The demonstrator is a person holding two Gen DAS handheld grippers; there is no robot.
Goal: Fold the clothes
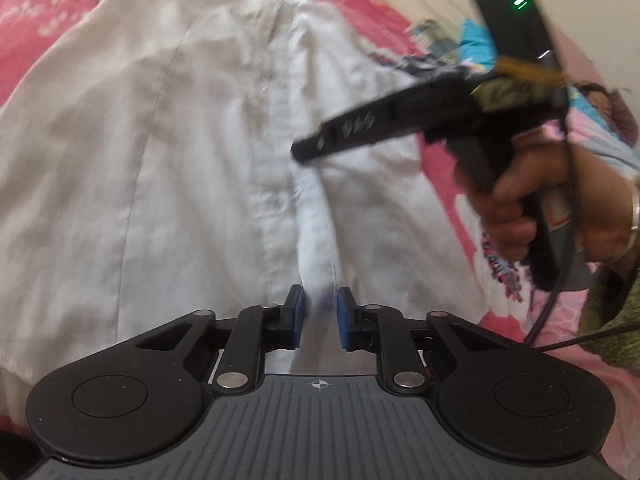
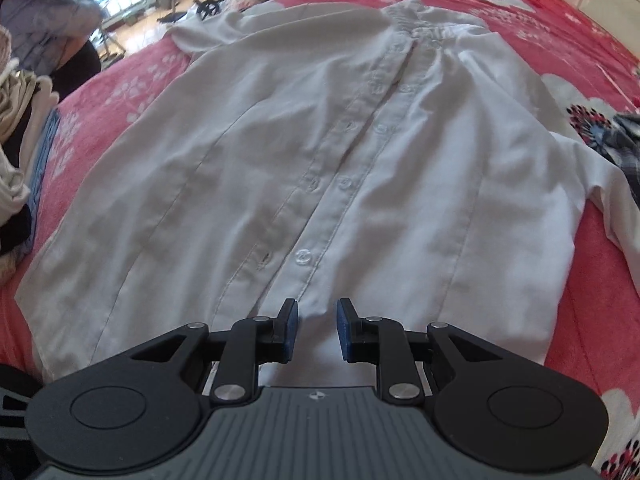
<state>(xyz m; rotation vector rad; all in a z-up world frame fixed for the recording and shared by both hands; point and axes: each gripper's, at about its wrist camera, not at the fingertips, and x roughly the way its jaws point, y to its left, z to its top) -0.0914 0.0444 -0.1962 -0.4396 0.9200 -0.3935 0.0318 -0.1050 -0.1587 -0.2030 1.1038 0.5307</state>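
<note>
A white button-up shirt (image 2: pixel 280 140) lies flat and face up on a red flowered bedspread (image 2: pixel 580 40), collar at the far end. In the left wrist view my left gripper (image 1: pixel 319 312) sits at the shirt's (image 1: pixel 160 140) near hem, and a raised ridge of the button placket runs in between its blue pads (image 1: pixel 297 312), which pinch it. My right gripper (image 1: pixel 300 150) hovers over the middle of the placket, held by a hand (image 1: pixel 520 200). In its own view the right gripper (image 2: pixel 318 328) has a narrow gap, with nothing between the pads.
A pile of folded clothes (image 2: pixel 16 140) sits at the bed's left edge and a plaid garment (image 2: pixel 628 140) at the right edge. A green sleeve (image 1: pixel 612 320) and a cable trail from the hand. Furniture stands beyond the bed.
</note>
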